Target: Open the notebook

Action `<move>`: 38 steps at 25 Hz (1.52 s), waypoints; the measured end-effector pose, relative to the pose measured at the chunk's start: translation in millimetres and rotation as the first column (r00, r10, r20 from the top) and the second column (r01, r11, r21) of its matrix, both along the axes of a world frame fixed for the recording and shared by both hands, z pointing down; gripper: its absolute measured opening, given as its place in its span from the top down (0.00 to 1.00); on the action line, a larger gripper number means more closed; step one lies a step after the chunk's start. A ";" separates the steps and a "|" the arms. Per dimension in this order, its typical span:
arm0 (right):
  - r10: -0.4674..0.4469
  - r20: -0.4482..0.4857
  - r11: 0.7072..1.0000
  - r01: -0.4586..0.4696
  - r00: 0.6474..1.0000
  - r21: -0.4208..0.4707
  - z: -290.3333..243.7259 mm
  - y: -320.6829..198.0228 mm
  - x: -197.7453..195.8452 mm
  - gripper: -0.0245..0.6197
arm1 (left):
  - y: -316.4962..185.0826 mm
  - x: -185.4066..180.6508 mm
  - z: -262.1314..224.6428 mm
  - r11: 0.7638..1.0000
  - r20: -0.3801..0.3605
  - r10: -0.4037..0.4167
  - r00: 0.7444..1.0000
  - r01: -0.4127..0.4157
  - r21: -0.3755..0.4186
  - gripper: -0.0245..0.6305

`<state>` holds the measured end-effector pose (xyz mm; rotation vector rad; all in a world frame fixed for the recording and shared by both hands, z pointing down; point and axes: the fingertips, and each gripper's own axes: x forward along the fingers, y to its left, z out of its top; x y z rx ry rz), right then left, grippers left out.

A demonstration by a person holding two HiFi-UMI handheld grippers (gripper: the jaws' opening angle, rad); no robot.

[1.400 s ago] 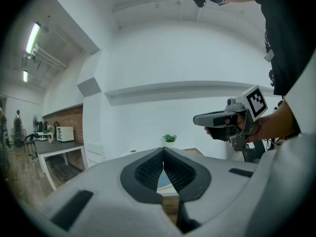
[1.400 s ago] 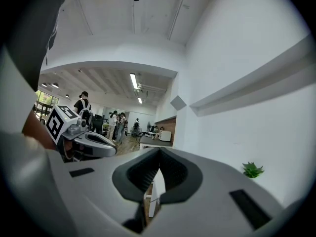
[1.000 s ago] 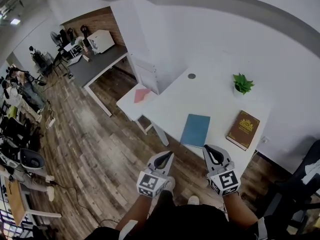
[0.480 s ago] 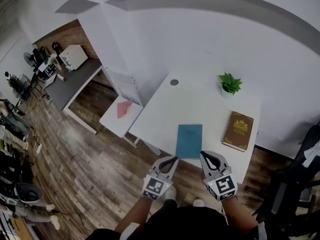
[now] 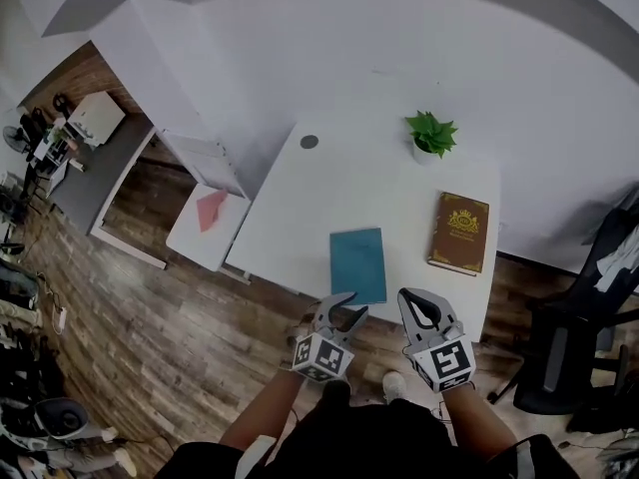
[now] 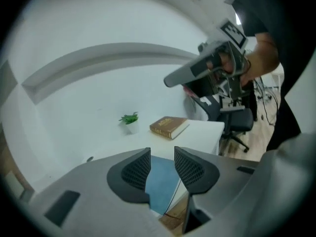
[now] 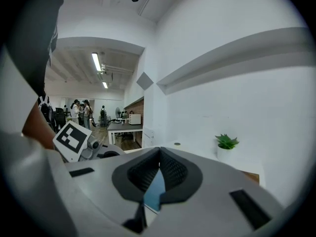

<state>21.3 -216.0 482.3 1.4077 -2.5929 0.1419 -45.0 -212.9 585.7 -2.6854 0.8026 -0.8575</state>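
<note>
A closed blue notebook [image 5: 357,264] lies flat near the front edge of the white table [image 5: 329,188]. My left gripper [image 5: 349,307] hovers just short of that edge, below the notebook's near end. Its jaws have just been opening and stand apart with nothing between them; in the left gripper view the notebook [image 6: 160,181] shows beyond the gap of the left gripper [image 6: 162,154]. My right gripper [image 5: 417,305] hangs beside it to the right, jaws shut and empty. In the right gripper view the right gripper [image 7: 159,152] has its tips meeting above a sliver of the notebook [image 7: 154,191].
A brown hardback book [image 5: 459,232] lies right of the notebook, and a small potted plant [image 5: 431,133] stands at the back. A low white side table [image 5: 190,238] with a pink sheet is on the left. A black office chair [image 5: 584,347] stands on the right, on wooden floor.
Both grippers have come closer to the table's front edge and sunk lower. The left gripper has rolled and its jaws have gone from shut to open.
</note>
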 end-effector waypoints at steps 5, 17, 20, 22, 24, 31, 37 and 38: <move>0.013 -0.055 1.000 -0.012 0.998 0.006 8.1 1.0 10.1 0.96 | 2.7 27.0 51.0 0.987 0.209 0.156 0.965 -0.160 0.002 0.75; 0.118 -0.060 0.992 -0.120 0.991 -0.033 19.5 12.0 52.5 0.96 | -15.3 52.1 134.2 0.980 0.430 0.188 0.883 -0.139 -0.144 0.78; 0.128 -0.078 0.991 -0.130 0.989 -0.029 22.0 15.5 62.3 0.96 | -16.3 56.6 146.4 0.979 0.474 0.194 0.859 -0.137 -0.152 0.80; 0.144 -0.072 0.989 -0.147 0.987 -0.036 21.9 16.3 67.4 0.96 | -18.0 58.8 148.8 0.978 0.482 0.197 0.854 -0.137 -0.158 0.81; 0.155 -0.063 0.986 -0.158 0.986 -0.045 22.2 17.7 70.7 0.96 | -18.1 61.5 148.7 0.975 0.477 0.209 0.854 -0.146 -0.165 0.81; 0.129 -0.068 0.991 -0.132 0.989 -0.033 24.6 20.0 67.7 0.96 | -12.7 62.0 144.6 0.969 0.426 0.224 0.877 -0.156 -0.191 0.90; 0.101 -0.078 0.995 -0.102 0.992 -0.015 21.0 17.7 61.6 0.96 | -17.2 54.6 113.2 0.982 0.235 0.116 0.965 -0.076 -0.174 0.94; 0.093 -0.079 0.995 -0.095 0.993 -0.013 20.6 17.4 59.6 0.96 | -18.5 52.0 106.1 0.983 0.185 0.086 0.979 -0.053 -0.175 0.94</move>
